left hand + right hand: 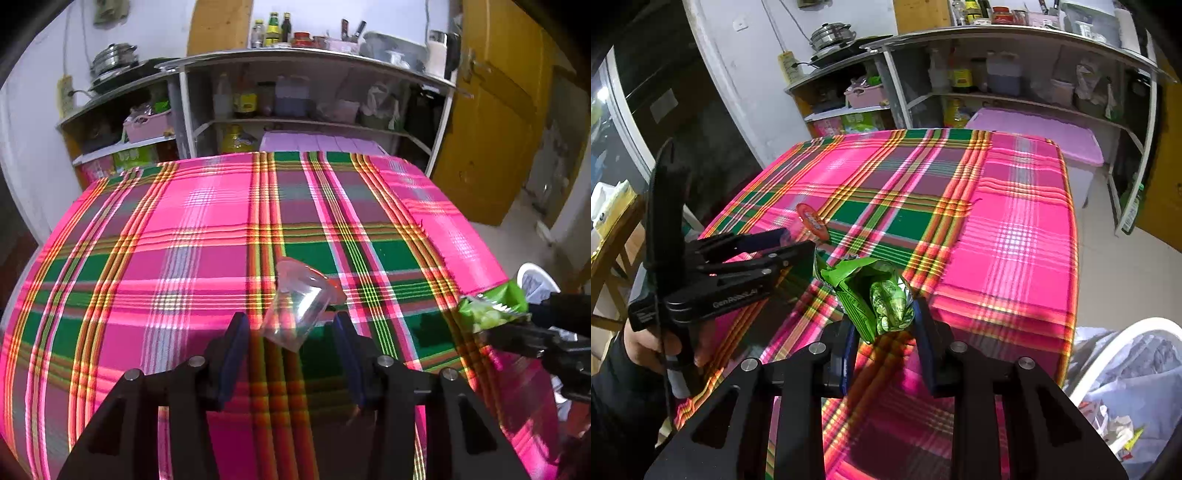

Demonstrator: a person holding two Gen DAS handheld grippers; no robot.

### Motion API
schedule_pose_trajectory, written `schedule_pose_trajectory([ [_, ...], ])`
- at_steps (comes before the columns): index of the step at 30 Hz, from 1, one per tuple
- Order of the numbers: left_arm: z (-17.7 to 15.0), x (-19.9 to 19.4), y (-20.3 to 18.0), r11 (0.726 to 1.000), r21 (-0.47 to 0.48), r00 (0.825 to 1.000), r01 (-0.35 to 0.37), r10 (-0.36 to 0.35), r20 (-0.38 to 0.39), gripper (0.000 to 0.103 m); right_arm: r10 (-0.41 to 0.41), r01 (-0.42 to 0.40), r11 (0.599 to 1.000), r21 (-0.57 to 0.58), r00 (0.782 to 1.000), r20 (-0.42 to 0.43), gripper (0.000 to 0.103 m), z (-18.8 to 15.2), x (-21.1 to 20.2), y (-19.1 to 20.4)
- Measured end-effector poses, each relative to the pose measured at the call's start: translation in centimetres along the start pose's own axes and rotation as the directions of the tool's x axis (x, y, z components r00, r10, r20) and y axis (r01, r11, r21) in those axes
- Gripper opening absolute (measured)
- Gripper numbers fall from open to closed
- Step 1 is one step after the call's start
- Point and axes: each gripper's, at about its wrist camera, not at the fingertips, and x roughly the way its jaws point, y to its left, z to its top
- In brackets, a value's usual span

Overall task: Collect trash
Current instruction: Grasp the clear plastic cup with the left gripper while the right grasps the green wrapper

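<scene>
Left gripper (291, 325): jaws spread around a clear plastic cup (301, 306) lying at lower centre on the plaid tablecloth (184, 229). Right gripper (882, 325): green wrapper (875, 295) pinched, lower centre. White bin (1123, 354) is seen lower right.

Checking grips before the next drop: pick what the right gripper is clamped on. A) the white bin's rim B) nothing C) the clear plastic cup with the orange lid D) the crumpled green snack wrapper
D: in the right wrist view the right gripper pinches the crumpled green snack wrapper between its blue pads.
</scene>
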Motion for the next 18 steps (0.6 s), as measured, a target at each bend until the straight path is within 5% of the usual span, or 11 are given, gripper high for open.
schedule_pose_trajectory([
  [5,0.1,0.4,-0.5,1.000,0.008,1.000,-0.006,0.007,-0.013,0.028,-0.006,0.006,1.000,0.017,1.000,0.013,0.029,-0.3,-0.7,-0.5],
  [18,-2.2,-5.1,-3.9,0.997,-0.042,0.994,0.071,-0.067,0.087,0.027,-0.033,0.030,0.999,0.038,0.998,0.056,0.029,-2.2,-4.7,-1.0],
])
